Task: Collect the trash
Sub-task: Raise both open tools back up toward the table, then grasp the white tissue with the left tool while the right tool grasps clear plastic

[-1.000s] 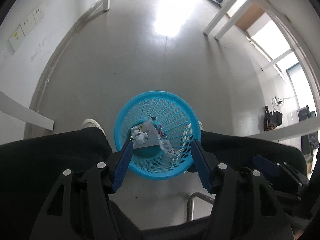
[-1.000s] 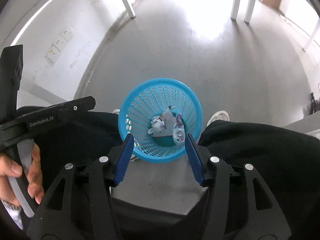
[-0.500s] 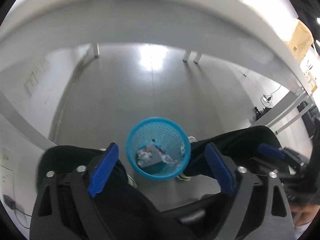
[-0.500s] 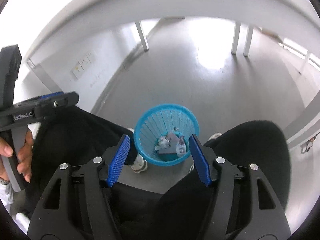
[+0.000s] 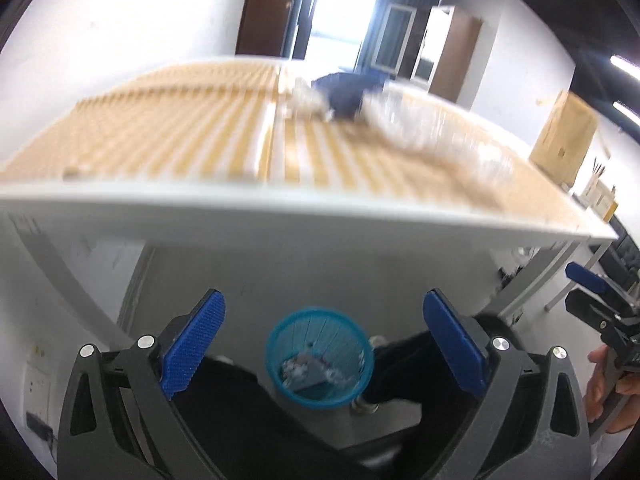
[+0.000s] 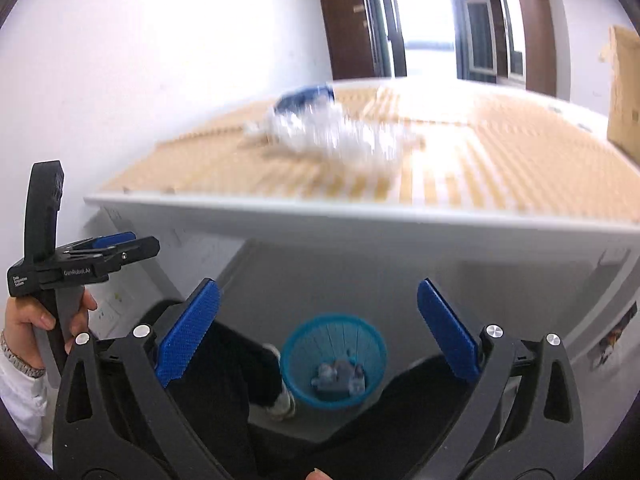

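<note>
A blue mesh basket (image 5: 352, 336) (image 6: 304, 344) stands on the floor under the table, between a person's legs in black trousers. Crumpled trash (image 5: 308, 368) (image 6: 340, 376) lies in its bottom. On the tan mat of the white table (image 5: 280, 216) (image 6: 360, 216) lie blurred clear plastic wrappers (image 5: 420, 124) (image 6: 340, 132) and a dark blue item (image 5: 344, 92) (image 6: 306, 96). My left gripper (image 5: 323, 296) and right gripper (image 6: 318, 286) hang high above the basket, in front of the table's near edge. Their jaws are opening wide, with nothing between them.
A cardboard box (image 5: 564, 136) (image 6: 624, 88) stands at the table's far right. A hand (image 6: 48, 320) holds the left gripper's handle at the left of the right wrist view. White walls, a brown door and bright windows lie behind the table.
Both grippers rose from just above the basket to the table's edge height and tilted up. Their jaws spread wider. The basket shrank below and the table top came into view.
</note>
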The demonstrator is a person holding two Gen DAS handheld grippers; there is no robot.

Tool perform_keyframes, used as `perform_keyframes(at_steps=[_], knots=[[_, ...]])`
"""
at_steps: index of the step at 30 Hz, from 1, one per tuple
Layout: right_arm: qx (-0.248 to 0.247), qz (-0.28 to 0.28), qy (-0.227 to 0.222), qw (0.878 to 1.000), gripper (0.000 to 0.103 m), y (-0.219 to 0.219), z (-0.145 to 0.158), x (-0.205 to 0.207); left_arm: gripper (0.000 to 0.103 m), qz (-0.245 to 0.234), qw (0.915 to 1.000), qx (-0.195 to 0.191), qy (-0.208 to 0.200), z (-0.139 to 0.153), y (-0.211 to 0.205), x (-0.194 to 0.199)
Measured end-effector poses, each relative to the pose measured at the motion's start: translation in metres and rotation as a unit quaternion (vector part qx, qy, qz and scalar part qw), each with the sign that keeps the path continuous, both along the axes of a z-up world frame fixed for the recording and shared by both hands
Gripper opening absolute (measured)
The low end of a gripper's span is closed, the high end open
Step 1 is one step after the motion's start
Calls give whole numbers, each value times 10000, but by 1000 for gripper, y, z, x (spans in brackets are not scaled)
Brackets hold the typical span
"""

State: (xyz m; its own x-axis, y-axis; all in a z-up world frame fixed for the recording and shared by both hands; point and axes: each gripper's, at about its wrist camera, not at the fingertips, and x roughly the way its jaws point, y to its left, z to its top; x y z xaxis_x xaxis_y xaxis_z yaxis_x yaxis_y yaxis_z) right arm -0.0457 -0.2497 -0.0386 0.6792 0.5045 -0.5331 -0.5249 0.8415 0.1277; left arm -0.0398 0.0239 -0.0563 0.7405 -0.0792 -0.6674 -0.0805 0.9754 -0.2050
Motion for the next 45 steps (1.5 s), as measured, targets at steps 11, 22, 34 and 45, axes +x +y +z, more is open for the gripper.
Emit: perform_keyframes(at_steps=[11,22,34,45], knots=[[-77,-23,-404,9992,94,19,44,29,97,-31,9976,-224,-655,60,8,30],[-166,-72,-394,9991,94,34,53,70,96,-221,9966,-56,-792,78,-6,70],[-111,210,-240,9994,91,57,78,119,96,-16,9971,311,-693,84,15,125],[-434,487,532,9964,82,100,85,205,91,292,9986,395,-204,63,43,178]])
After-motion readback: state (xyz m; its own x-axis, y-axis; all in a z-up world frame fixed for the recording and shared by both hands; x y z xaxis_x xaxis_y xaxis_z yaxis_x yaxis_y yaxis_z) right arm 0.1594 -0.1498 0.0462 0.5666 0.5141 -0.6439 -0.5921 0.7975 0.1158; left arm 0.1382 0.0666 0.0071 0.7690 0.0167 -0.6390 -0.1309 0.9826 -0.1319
